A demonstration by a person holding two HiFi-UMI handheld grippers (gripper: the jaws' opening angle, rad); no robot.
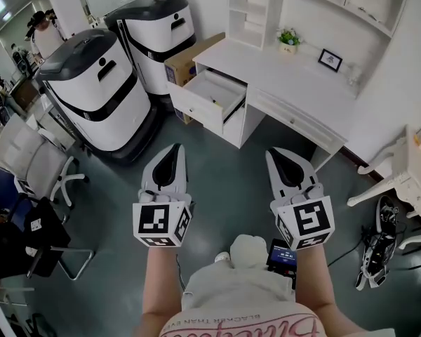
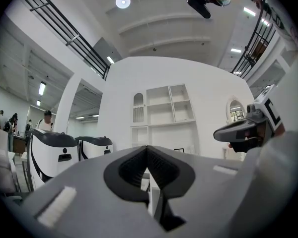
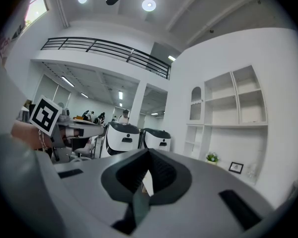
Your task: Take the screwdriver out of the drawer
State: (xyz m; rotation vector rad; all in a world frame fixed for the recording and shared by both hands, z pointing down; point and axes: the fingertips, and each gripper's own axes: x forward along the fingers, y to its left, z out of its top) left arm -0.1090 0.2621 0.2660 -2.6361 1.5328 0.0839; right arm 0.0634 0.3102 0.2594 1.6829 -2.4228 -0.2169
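Both forearms (image 1: 160,279) are extended forward over the grey floor (image 1: 228,181), parallel and about level. The left gripper (image 1: 175,148) and right gripper (image 1: 276,153) sit side by side, apart, noses aimed at the far white table (image 1: 295,69). Fingers (image 2: 130,166) of both are clenched tip to tip with nothing between them, as seen in each gripper view. The drawer (image 1: 196,109) stands pulled out at the table's left end, well apart from both grippers; the screwdriver cannot be made out inside it from the head view.
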